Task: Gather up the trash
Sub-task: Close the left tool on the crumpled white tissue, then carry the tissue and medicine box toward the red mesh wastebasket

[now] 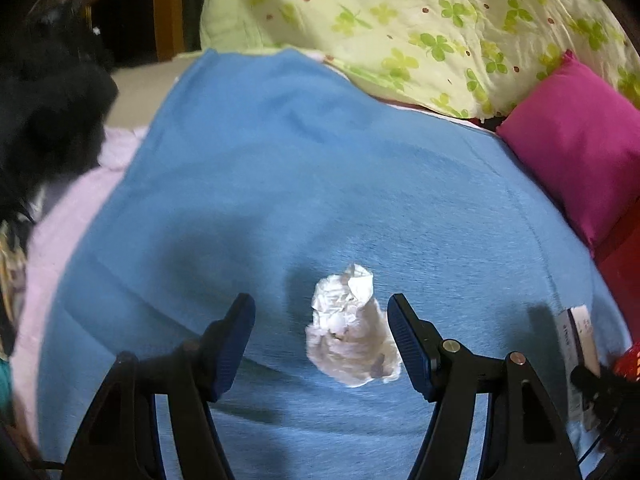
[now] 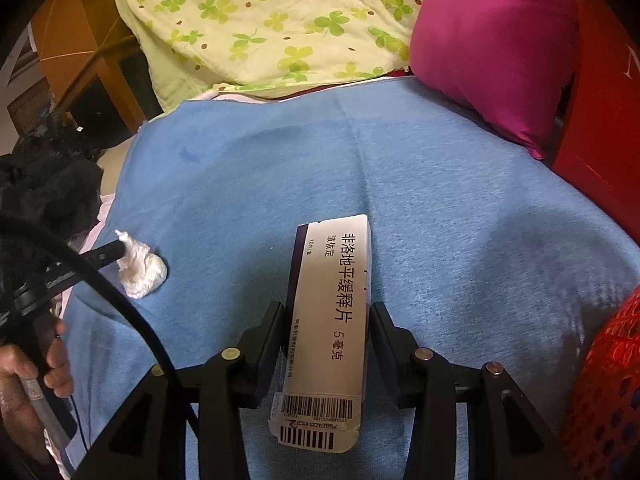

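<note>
A crumpled white tissue (image 1: pixel 350 326) lies on the blue blanket (image 1: pixel 280 168). My left gripper (image 1: pixel 322 344) is open, with its jaws on either side of the tissue and the right pad nearly touching it. The tissue also shows in the right wrist view (image 2: pixel 140 270), with a left gripper finger (image 2: pixel 102 254) beside it. My right gripper (image 2: pixel 328 340) is shut on a white medicine box (image 2: pixel 334 320) with black Chinese print and barcodes, held over the blanket (image 2: pixel 440 200). The box edge shows at the right of the left wrist view (image 1: pixel 580 344).
A magenta pillow (image 1: pixel 580 144) and a clover-print quilt (image 1: pixel 420 20) lie at the back. A red box (image 2: pixel 604 100) stands at the right, and a red mesh thing (image 2: pixel 608 380) is at the lower right. Black fabric (image 1: pixel 44 108) lies at the left, beside a wooden chair (image 1: pixel 168 4).
</note>
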